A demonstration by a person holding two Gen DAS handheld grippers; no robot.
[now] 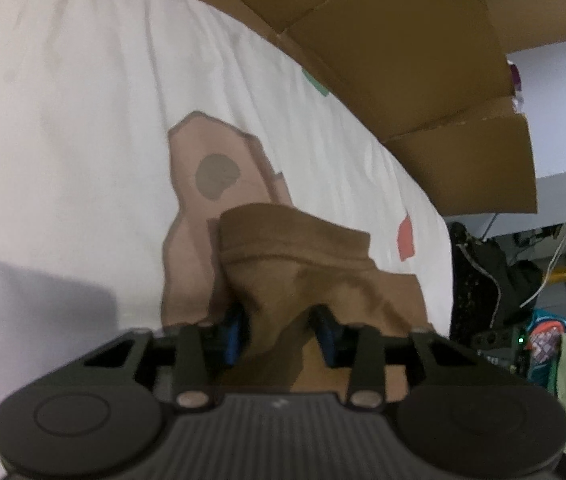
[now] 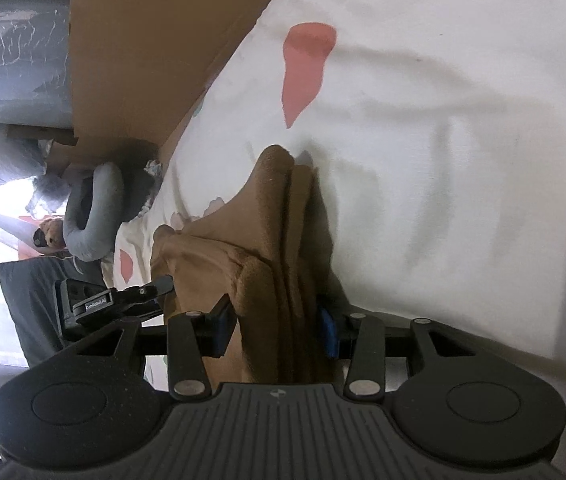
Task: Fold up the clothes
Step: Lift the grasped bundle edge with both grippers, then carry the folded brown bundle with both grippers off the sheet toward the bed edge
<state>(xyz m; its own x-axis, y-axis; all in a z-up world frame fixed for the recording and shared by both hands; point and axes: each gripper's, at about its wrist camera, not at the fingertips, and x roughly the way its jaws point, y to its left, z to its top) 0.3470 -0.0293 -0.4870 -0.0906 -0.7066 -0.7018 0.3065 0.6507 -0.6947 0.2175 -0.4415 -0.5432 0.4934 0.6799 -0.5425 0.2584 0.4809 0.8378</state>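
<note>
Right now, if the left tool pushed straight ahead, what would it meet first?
The brown garment it already grips, bunched ahead of the left tool; beyond that, likely the white patterned sheet, though depth is unclear.

Left gripper (image 1: pixel 281 330) jaws clamping brown garment (image 1: pixel 303 256) (bunched), white sheet (image 1: pixel 83 120) beneath

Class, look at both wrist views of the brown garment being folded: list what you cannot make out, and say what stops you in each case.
1. Brown garment: its type and full shape; bunched in both views, its lower part runs behind the left gripper body.
2. Right gripper fingers: mostly hidden by cloth in the right wrist view.
3. Floor clutter: blurred and dim at the left wrist view's edge.
4. Cardboard box: contents cut off by the frame.
</note>
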